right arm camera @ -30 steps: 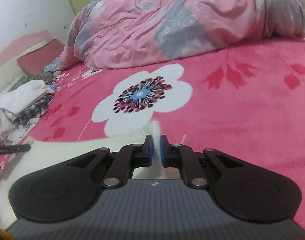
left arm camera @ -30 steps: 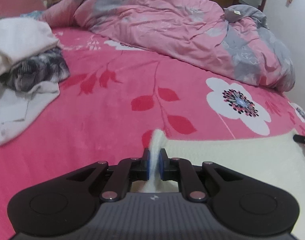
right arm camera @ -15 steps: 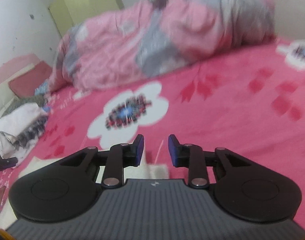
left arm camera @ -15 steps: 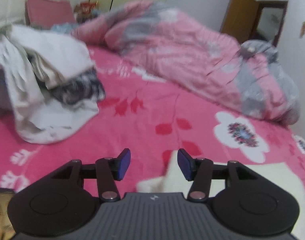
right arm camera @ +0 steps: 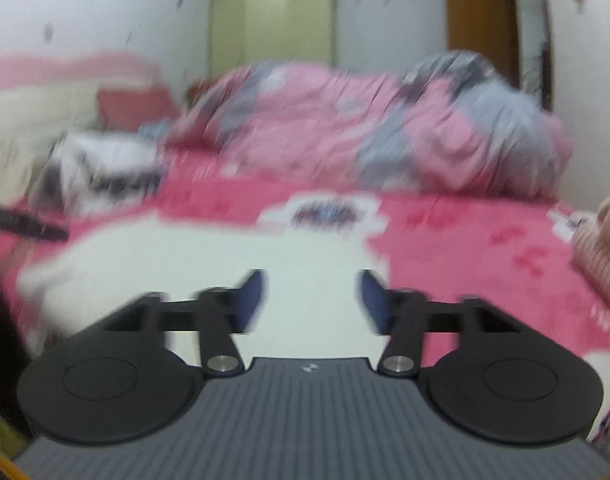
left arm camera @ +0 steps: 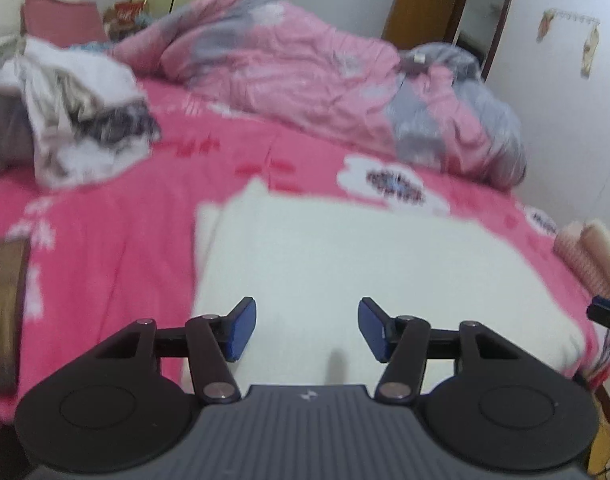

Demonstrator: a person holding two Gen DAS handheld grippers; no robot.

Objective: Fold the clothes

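While both tongs (left arm camera: 307, 330) (right arm camera: 311, 300) gape empty over the white garment (left arm camera: 365, 256), laundry (left arm camera: 77, 128) and duvet (left arm camera: 325, 84) lie beyond.

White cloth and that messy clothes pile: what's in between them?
Only bare pink bedsheet lies between the white cloth and clothes pile, in the left wrist view.

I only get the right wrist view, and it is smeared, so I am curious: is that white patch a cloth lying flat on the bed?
Observer: Yes. The left view shows the white cloth spread flat on the pink bedsheet.
Visitor: Is anything gripping it?
Observer: No. The left hand-held gripper is open above its near edge, holding nothing.
Visitor: Anything off my screen?
Observer: A flat brown thing lies at the bed's left edge; I cannot tell what it is.
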